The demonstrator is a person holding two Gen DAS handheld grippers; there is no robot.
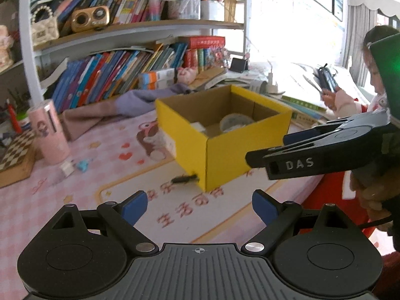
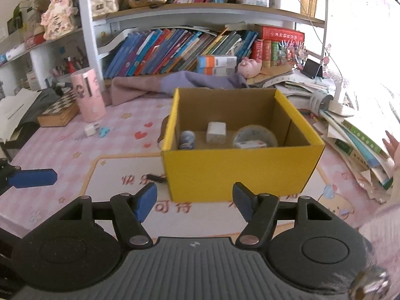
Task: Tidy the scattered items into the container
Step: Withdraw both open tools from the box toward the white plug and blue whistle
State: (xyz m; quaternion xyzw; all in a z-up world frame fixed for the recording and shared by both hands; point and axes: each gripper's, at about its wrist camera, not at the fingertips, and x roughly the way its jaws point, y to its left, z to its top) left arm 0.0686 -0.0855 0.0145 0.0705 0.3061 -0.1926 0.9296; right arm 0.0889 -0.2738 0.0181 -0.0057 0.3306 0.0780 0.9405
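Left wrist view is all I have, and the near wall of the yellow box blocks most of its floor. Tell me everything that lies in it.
Observer: The right wrist view looks straight into the yellow box. A small blue-patterned roll stands at its left end.
Operator: Go on.
Observer: A white block sits in the middle of the floor, apart from the roll.
Operator: Now the pale round thing I half see.
Observer: It is a roll of clear tape, with a small white box lying against its front.
Operator: Report the right gripper's jaws.
Observer: The right gripper is open, with nothing between its pads.
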